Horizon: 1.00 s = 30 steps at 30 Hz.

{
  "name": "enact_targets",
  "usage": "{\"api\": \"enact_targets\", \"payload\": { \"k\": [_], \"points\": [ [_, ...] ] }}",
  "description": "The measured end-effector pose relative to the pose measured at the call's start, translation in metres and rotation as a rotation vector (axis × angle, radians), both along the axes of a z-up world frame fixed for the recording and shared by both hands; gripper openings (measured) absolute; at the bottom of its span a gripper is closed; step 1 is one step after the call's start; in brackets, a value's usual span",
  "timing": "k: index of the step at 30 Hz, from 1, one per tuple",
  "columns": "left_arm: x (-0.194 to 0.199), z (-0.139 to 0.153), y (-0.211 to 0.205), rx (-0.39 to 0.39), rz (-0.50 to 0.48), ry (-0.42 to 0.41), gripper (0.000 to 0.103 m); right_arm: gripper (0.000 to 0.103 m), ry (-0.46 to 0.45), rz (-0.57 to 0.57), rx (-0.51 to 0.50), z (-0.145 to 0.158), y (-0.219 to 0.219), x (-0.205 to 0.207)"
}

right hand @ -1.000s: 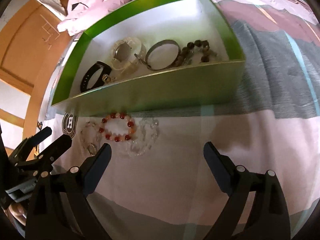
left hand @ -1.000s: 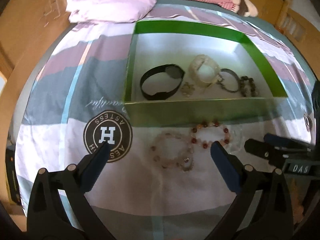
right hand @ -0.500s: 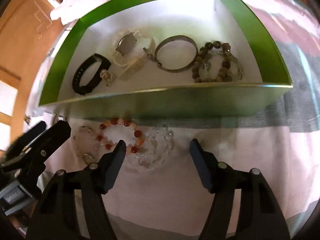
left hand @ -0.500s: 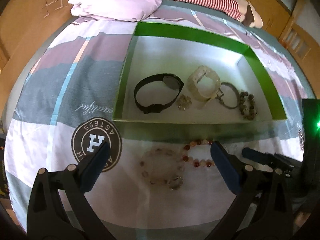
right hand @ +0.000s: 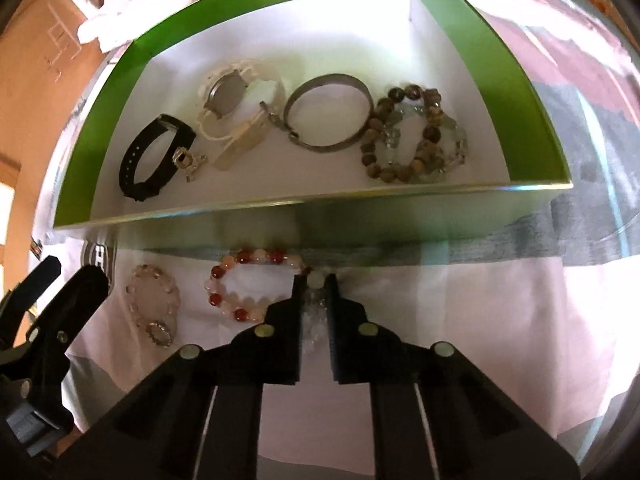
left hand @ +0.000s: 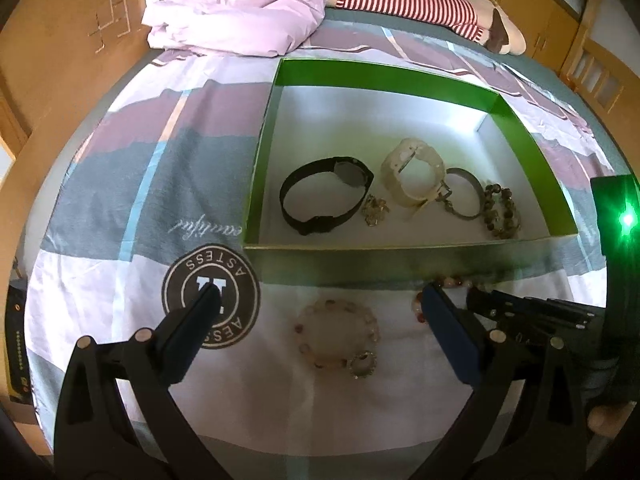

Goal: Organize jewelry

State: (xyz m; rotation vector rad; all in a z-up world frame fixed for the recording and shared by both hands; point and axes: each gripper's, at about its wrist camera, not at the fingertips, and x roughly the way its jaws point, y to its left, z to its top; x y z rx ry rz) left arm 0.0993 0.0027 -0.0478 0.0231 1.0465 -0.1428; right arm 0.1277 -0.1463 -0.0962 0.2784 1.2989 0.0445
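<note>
On the bedsheet in front of the green box (right hand: 360,224), my right gripper (right hand: 315,282) points down with its jaws closing on the clear bead bracelet (right hand: 314,312); the pads press it from both sides. Just left of it lies a red-and-white bead bracelet (right hand: 248,284). Farther left is a pale pink bracelet (right hand: 152,304) with a ring charm. My left gripper (left hand: 319,293) hovers open over that pale pink bracelet (left hand: 336,332), holding nothing. Its right finger hides most of the red-and-white bracelet (left hand: 452,280) in the left wrist view.
The green box (left hand: 400,246) holds a black band (left hand: 324,196), a white watch (left hand: 414,176), a metal bangle (left hand: 462,196), a brown bead bracelet (left hand: 500,210) and a small charm (left hand: 374,210). A pink duvet (left hand: 240,12) lies at the bed's far end.
My right gripper has gone from wide open to closed around the clear bracelet while moving closer to the box. The left gripper has stayed open and nearly still.
</note>
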Motion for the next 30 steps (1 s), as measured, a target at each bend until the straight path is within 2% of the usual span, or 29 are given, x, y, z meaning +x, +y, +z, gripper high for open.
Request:
{"api": "enact_targets", "payload": {
  "k": [6,7,8,9,10,13,15,20,21,23,25,28,29,30],
  "points": [
    [-0.002,0.005,-0.007,0.037,-0.024,-0.024,0.101,0.012,-0.017,0.023,-0.021,0.003,0.006,-0.005],
    [-0.002,0.007,-0.009,0.039,-0.033,-0.028,0.101,0.016,-0.007,0.041,-0.018,0.003,0.007,-0.005],
    [-0.003,0.008,-0.010,0.041,-0.035,-0.034,0.101,0.037,0.003,0.056,0.005,0.001,0.005,-0.007],
    [-0.003,0.009,-0.011,0.042,-0.032,-0.039,0.101,0.050,0.007,0.066,0.047,0.000,0.001,-0.013],
    [-0.003,0.011,-0.012,0.039,-0.031,-0.040,0.101,0.050,0.004,0.051,0.094,0.000,-0.004,-0.016],
    [-0.003,0.012,-0.013,0.015,-0.046,-0.029,0.101,0.050,0.007,0.057,0.088,-0.001,-0.003,-0.018],
    [-0.005,0.013,-0.014,0.025,-0.052,-0.037,0.101,0.050,0.005,0.082,0.059,0.000,0.000,-0.021],
    [-0.006,0.015,-0.013,0.027,-0.048,-0.048,0.101,0.047,0.003,0.075,0.064,-0.002,-0.006,-0.034],
    [-0.006,0.015,-0.013,0.022,-0.048,-0.046,0.101,0.043,-0.002,0.082,0.047,-0.002,-0.006,-0.037],
    [-0.005,0.014,-0.013,0.020,-0.045,-0.039,0.101,0.042,-0.016,0.124,-0.013,-0.002,0.001,-0.039],
    [-0.006,0.013,-0.014,0.032,-0.047,-0.040,0.101,0.041,-0.028,0.137,-0.030,-0.003,0.006,-0.042],
    [-0.006,0.010,-0.018,0.064,-0.050,-0.046,0.101,0.030,-0.064,0.149,-0.053,-0.004,0.006,-0.043],
    [-0.006,0.009,-0.019,0.071,-0.053,-0.048,0.101,0.017,-0.072,0.164,-0.085,-0.004,0.007,-0.043],
    [-0.007,0.009,-0.020,0.074,-0.056,-0.049,0.101,0.013,-0.078,0.179,-0.109,-0.004,0.008,-0.042]
  ]
}}
